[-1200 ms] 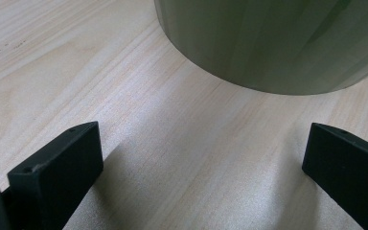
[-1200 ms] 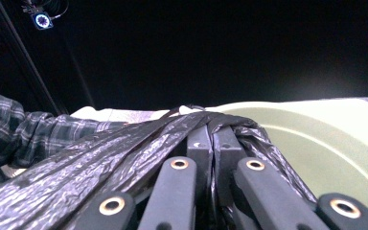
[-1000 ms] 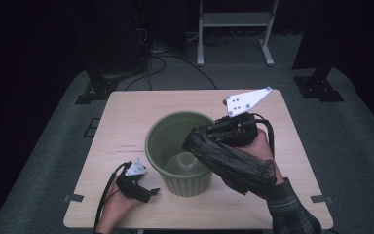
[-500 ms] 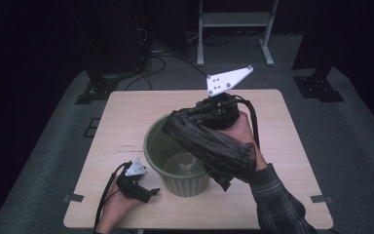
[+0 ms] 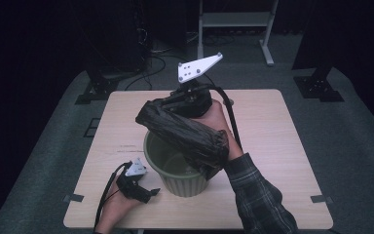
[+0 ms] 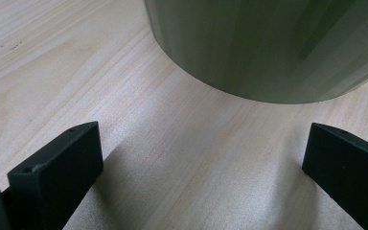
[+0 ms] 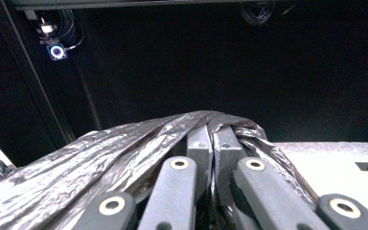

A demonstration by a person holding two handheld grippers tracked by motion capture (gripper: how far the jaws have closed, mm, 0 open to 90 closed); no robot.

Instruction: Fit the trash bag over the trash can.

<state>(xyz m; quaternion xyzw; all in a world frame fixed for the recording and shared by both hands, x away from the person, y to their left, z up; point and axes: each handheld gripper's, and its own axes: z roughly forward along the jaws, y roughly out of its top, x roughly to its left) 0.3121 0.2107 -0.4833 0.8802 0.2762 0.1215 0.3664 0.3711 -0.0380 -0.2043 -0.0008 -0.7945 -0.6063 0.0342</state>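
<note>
A ribbed green bin (image 5: 175,170) stands in the middle of the wooden table (image 5: 282,126). Above its rim my right gripper (image 5: 148,117) is shut on a crumpled black plastic bag (image 5: 190,136), which drapes back over the person's right hand and forearm. In the right gripper view the bag (image 7: 100,158) is pinched between the closed jaws of the right gripper (image 7: 212,143) and folds around them. My left gripper (image 5: 151,192) rests open on the table at the bin's front left. In the left gripper view this left gripper (image 6: 201,158) has bare wood between its jaws, and the bin's wall (image 6: 268,43) lies just ahead.
A white metal stand (image 5: 233,19) is on the floor behind the table. Black stand feet lie at the back left (image 5: 97,90) and back right (image 5: 319,87). Cables lie on the floor at the back. Free tabletop lies to the bin's right and far left.
My right gripper has carried the black bag up and to the left, from the bin's right side to above its far rim. The left gripper has stayed in place.
</note>
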